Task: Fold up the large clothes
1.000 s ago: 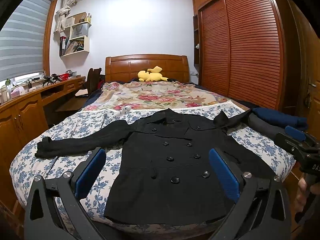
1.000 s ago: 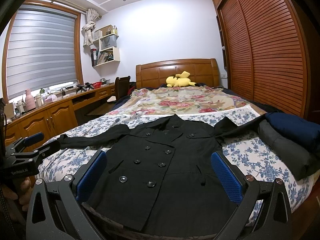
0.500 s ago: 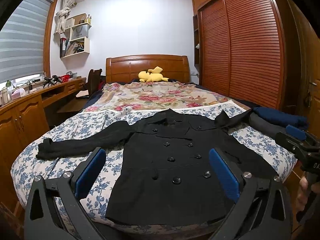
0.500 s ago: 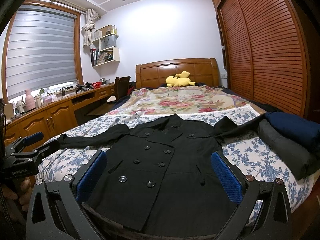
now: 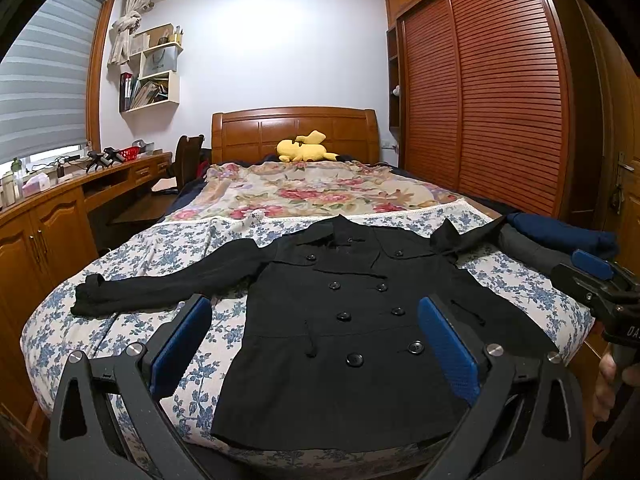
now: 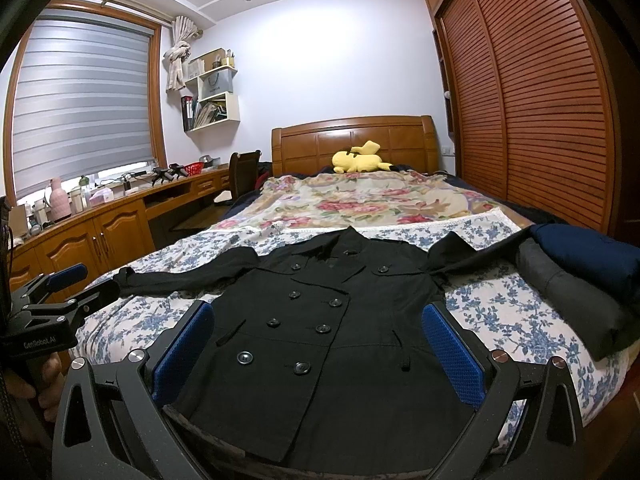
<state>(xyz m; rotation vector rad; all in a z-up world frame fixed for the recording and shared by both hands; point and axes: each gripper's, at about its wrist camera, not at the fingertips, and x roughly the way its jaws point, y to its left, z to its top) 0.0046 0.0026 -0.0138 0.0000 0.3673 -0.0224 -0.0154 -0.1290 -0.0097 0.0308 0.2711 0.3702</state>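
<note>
A black double-breasted button coat (image 5: 352, 332) lies face-up at the foot edge of the blue-floral-sheeted bed (image 5: 132, 344), sleeves spread toward both side edges. You hold the left claw (image 5: 320, 344) and right claw (image 6: 320, 344) released, blue pads wide apart, above the hem and gripping nothing. For the first fold, take one sleeve at cuff and shoulder, lay it flat across the buttons, and keep the far sleeve clear of the folded dark garments (image 6: 576, 280) at the bed's right edge.
</note>
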